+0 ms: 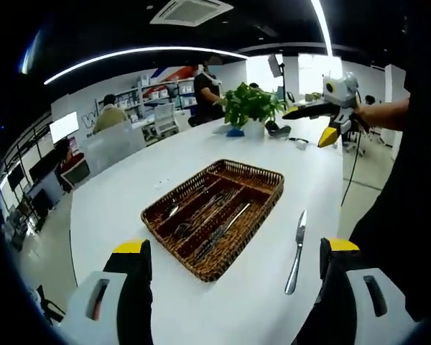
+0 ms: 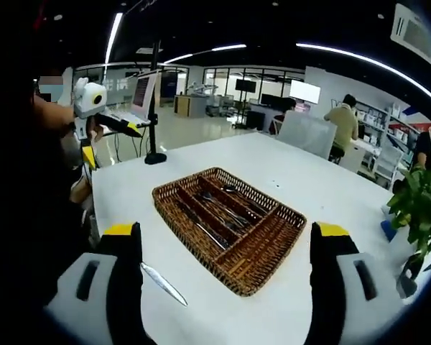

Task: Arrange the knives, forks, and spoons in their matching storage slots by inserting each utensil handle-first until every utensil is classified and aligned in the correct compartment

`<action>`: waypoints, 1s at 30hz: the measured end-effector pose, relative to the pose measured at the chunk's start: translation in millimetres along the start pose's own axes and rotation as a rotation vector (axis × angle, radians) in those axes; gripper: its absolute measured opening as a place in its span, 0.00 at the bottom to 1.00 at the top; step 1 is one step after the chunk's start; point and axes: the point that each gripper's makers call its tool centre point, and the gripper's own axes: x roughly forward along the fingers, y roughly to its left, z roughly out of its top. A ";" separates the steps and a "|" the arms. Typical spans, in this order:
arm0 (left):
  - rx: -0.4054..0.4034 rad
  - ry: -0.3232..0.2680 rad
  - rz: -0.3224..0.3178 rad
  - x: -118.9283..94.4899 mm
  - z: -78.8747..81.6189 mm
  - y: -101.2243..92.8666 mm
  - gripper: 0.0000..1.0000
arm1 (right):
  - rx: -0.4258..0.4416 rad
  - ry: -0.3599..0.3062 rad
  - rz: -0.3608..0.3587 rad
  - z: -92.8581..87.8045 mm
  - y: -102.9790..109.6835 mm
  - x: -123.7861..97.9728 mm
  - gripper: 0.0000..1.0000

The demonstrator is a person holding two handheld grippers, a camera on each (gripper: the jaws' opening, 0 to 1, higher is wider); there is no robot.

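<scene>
A brown wicker cutlery tray sits in the middle of the white table, with several metal utensils lying in its long compartments. One table knife lies loose on the table just right of the tray, blade pointing away from me. My left gripper is open, its jaws spread wide on either side of the tray's near end. My right gripper is held up in a hand across the table. In the right gripper view my right gripper is open around the tray, and the knife lies by its left jaw.
A potted plant stands at the table's far end and is close on the right in the right gripper view. A black stand rests on a table corner. My left gripper hangs in a hand. People sit at desks behind.
</scene>
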 end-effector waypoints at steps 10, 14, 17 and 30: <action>0.042 0.030 -0.026 11.3 5.8 -9.6 0.99 | -0.004 0.006 0.008 -3.4 8.4 -7.8 1.00; 0.061 0.050 -0.037 17.3 4.9 -12.4 0.99 | 0.001 0.000 0.002 -5.2 7.1 -9.8 1.00; 0.066 0.066 -0.058 23.5 3.0 -19.3 0.97 | 0.008 -0.004 -0.003 -7.0 5.0 -11.9 1.00; 0.103 0.106 -0.127 44.4 -0.5 -40.9 0.99 | 0.016 0.004 0.007 -14.0 5.4 -15.0 1.00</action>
